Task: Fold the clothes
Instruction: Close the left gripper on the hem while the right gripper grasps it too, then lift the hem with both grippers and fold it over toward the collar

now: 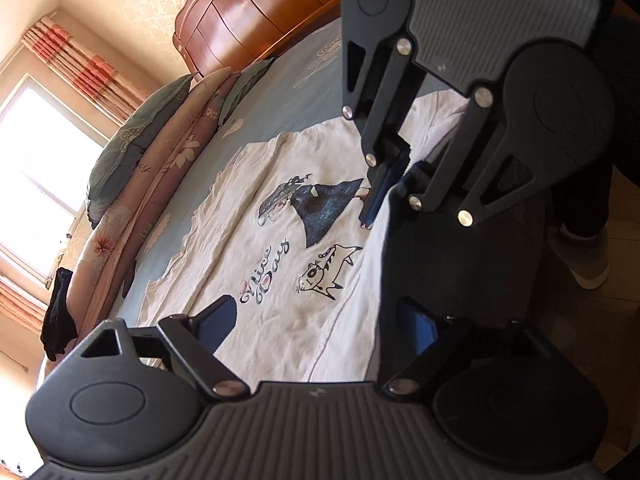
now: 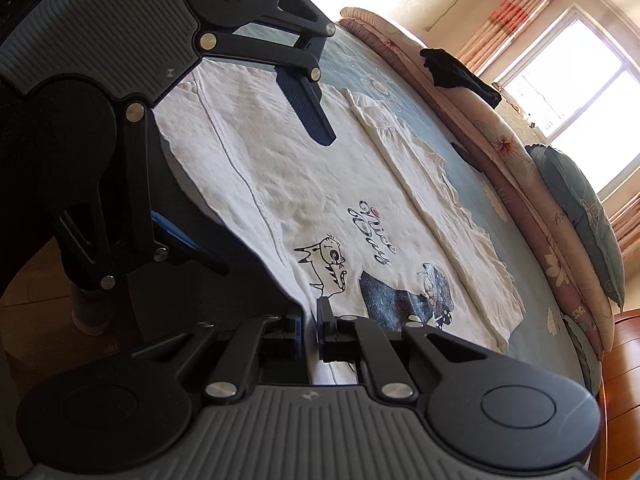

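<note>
A white T-shirt [image 1: 248,184] [image 2: 280,168] with a cat, a girl figure and "Nice Day" print lies flat on the bed; its far, ruffled side is creased lengthwise. My right gripper [image 2: 310,314] [image 1: 382,208] is at the shirt's near edge beside the girl print, its fingers nearly together with the white fabric between them. My left gripper [image 1: 316,312] [image 2: 276,204] stands wide open and straddles the near edge further along. One of its fingers [image 1: 218,320] is over the shirt and the other hangs over the dark bed side.
The blue bedsheet [image 1: 280,92] [image 2: 500,216] surrounds the shirt. A rolled floral quilt [image 1: 160,184] and pillows line the far side, with a black garment [image 2: 460,74] on top. A wooden headboard [image 1: 240,20] ends the bed. A person's shoe [image 1: 580,260] stands on the floor nearby.
</note>
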Demonstrator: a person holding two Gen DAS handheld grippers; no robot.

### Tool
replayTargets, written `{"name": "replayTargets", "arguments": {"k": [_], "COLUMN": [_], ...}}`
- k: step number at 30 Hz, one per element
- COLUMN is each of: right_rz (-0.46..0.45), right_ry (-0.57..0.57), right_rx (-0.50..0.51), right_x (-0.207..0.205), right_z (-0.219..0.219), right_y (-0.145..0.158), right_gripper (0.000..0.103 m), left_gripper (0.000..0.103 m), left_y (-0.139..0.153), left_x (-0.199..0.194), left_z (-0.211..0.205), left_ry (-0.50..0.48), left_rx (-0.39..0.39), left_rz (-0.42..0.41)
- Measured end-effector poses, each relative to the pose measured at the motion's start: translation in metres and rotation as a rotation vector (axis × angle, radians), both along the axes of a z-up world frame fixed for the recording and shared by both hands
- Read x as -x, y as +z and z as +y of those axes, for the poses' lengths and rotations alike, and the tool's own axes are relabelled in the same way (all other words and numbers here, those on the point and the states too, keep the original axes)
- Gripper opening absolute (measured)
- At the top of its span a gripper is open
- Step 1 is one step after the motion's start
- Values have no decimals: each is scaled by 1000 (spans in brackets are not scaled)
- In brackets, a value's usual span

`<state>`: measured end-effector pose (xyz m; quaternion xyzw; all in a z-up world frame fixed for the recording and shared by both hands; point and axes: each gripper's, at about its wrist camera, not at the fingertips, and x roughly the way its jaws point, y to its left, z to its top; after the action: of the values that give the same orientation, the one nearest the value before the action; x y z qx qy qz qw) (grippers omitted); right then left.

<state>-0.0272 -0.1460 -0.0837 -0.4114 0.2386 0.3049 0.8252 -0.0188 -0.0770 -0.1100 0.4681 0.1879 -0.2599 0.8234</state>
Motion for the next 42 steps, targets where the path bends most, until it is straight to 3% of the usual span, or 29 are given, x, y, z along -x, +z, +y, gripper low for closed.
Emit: {"name": "replayTargets", "arguments": {"k": [2, 9, 13, 18, 22, 24, 28, 31, 42], "right_rz": [1, 7, -1, -7, -46, -61, -74, -144, -173], "right_ry": [-8, -33, -37, -44, -56, -64, -103, -121, -94], "right_rx": [-11, -43, -43, -42, -23, 0, 66, 127, 177], "right_x": [0, -3, -3, -5, -1, 1, 2, 4, 3], "right_z": [-1, -7, -7, -8, -9, -10, -21, -28, -31], "right_y": [3, 7, 6, 5, -1, -6, -25, -37, -42], "right_gripper": [8, 8, 8, 11, 22, 25, 30, 31, 27], "left_gripper": [77, 77, 78, 77, 53, 44, 40, 40, 44], "left_y": [-4, -15, -26, -37, -44, -45, -39, -35, -46], "left_x": [-2, -3, -7, 3, 6, 4, -1, -5, 0], "left_z": [1, 27, 45, 50, 45, 43, 45, 46, 50], "left_ry": [24, 106, 155, 110, 84, 83, 105, 121, 80], "left_rx": [-21, -118, -226, -318, -376, -380, -348, -324, -432], "left_rz": [0, -65, -141, -213, -206, -186, -176, -169, -147]}}
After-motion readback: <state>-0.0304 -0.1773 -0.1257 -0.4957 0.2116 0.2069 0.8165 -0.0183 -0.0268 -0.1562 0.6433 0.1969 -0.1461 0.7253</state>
